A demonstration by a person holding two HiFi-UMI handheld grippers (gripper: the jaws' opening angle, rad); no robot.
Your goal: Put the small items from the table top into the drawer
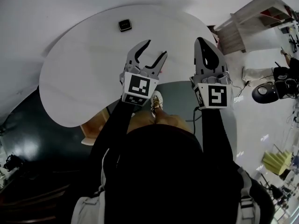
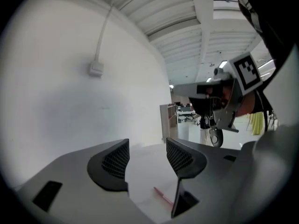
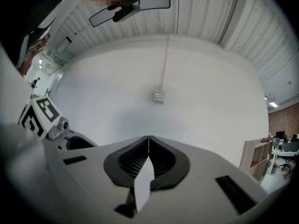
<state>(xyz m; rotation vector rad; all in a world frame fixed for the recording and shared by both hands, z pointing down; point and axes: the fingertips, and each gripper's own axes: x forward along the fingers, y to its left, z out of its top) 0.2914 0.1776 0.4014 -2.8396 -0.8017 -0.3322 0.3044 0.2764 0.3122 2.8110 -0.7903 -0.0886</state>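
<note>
A small black square item point(image 1: 124, 25) lies near the far edge of the white table point(image 1: 74, 78). My left gripper point(image 1: 155, 48) hovers open over the table's middle with nothing between its jaws. In the left gripper view point(image 2: 147, 157) a thin red pen point(image 2: 163, 196) lies on the table just below and ahead of the jaws. My right gripper point(image 1: 200, 41) is held beside it over the table's right part, its jaws shut with nothing in them point(image 3: 148, 146). A brown open drawer point(image 1: 96, 125) shows under the table's near edge.
A white wall with a cable and a small box point(image 3: 158, 96) stands behind the table. A wooden shelf unit point(image 1: 247, 22) stands at the far right. A person and a round black device point(image 1: 265, 93) are on the floor to the right.
</note>
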